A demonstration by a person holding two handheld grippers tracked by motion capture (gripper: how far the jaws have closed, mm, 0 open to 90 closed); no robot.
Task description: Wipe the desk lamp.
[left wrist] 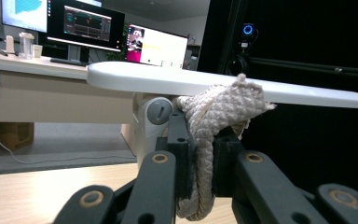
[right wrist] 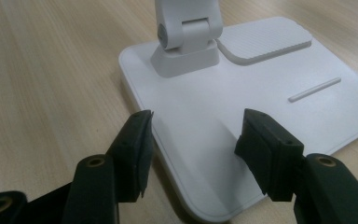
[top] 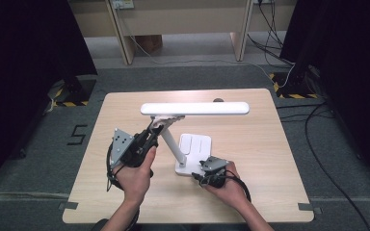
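Left gripper (left wrist: 200, 154): my jaws are clamped on a braided cream rope (left wrist: 214, 121), coarse and knotted, looped just below the lamp head.
Right gripper (right wrist: 193, 135): my jaws stand wide apart over the near corner of the lamp base (right wrist: 205, 140); whether the pads touch it I cannot tell.
Desk lamp (top: 173, 144): smooth white plastic; flat bar head (top: 195, 108), slanted arm, hinged joint, square base with a ribbed pad (right wrist: 265, 39).
Table (top: 255, 159): pale wood grain; lamp stands mid-table.
Surroundings: monitors (left wrist: 86, 21) on a desk beyond.
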